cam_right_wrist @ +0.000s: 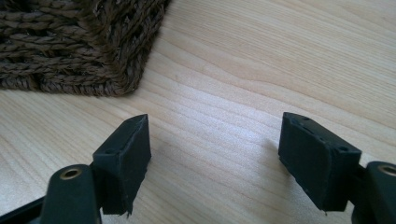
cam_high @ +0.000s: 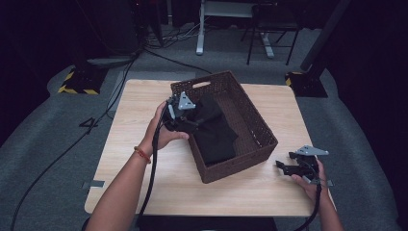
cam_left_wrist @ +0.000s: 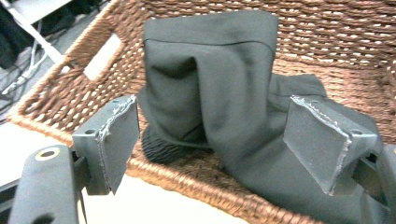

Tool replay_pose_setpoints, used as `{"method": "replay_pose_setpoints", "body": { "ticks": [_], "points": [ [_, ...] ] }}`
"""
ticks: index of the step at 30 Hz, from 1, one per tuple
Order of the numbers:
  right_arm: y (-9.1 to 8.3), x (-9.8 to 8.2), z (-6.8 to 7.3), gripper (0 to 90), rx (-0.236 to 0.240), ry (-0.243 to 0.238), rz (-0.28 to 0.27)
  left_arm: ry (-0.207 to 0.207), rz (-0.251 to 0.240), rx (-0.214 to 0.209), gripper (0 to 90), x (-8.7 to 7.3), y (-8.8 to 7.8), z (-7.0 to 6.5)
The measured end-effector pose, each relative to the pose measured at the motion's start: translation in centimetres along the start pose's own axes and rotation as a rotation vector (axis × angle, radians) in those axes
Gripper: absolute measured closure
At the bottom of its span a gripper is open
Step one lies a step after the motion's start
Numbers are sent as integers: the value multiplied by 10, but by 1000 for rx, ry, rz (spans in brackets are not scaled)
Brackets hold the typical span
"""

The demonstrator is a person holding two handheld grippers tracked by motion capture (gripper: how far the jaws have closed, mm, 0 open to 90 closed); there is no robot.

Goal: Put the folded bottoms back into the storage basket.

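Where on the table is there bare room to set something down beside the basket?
Bare wood lies left of the wicker basket, along the table edge there, and on the near strip between basket and right gripper. The basket's near half is crowded with the black cloth and the left gripper.

One basket [cam_high: 250,120] (one black cloth [cam_high: 214,132])

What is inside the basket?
A dark cloth lies inside the basket, partly leaning on its wall. Whatever is under the cloth is covered.
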State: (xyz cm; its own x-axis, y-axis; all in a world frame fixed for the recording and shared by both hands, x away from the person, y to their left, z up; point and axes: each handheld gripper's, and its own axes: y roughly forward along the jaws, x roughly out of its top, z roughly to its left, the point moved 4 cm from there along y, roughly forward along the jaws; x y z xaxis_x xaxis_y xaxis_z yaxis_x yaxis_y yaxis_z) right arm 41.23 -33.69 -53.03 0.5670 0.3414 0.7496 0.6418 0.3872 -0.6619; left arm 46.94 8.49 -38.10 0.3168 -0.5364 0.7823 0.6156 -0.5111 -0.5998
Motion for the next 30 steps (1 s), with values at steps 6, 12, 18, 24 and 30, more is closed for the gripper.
{"method": "replay_pose_setpoints", "body": {
  "ticks": [6, 12, 18, 24, 30],
  "points": [
    [0, 0, 0, 258, -1, 0, 0, -3, -17, 18, 191, -5, -11, 5],
    [0, 0, 0, 257, -1, 0, 0, 16, -15, 20, 168, -13, -19, 5],
    [0, 0, 0, 257, -2, -1, 0, 56, -7, 58, 163, -24, -29, 4],
    [0, 0, 0, 256, -2, -1, 1, 83, -3, 68, 163, -33, -41, 1],
    [0, 0, 0, 256, -2, -3, 0, 86, -11, 75, 163, -41, -53, 0]
  ]
}}
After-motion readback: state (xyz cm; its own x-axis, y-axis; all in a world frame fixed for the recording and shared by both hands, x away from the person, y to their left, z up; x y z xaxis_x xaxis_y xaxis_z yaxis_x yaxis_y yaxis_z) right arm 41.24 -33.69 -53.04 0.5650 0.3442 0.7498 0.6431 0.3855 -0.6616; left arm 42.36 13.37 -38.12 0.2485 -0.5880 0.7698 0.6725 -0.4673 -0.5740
